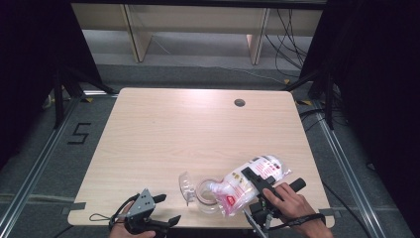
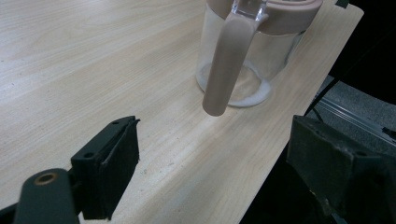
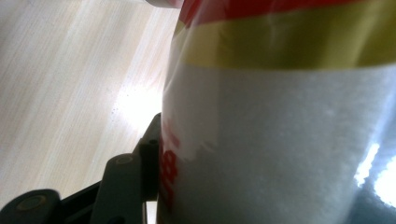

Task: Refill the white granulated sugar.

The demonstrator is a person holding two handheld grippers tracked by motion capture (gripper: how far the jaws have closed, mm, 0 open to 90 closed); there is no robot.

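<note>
Near the tabletop's front edge, my right gripper [image 1: 253, 184] pinches a white-filled clear plastic bag [image 1: 250, 182] tipped over the glass pitcher [image 1: 208, 194], barely filled; left gripper [image 1: 163, 209] spread.

Jug [image 1: 207, 194]: on the table [image 1: 163, 139], near its front edge, between the 2 grippers.
Bag [image 1: 250, 181]: between the jaws of the right gripper [image 1: 257, 186], tilted over the jug mouth.
Lid [image 1: 186, 187]: just left of the jug.
Left gripper [image 1: 163, 210]: left of the jug, apart from it.
</note>
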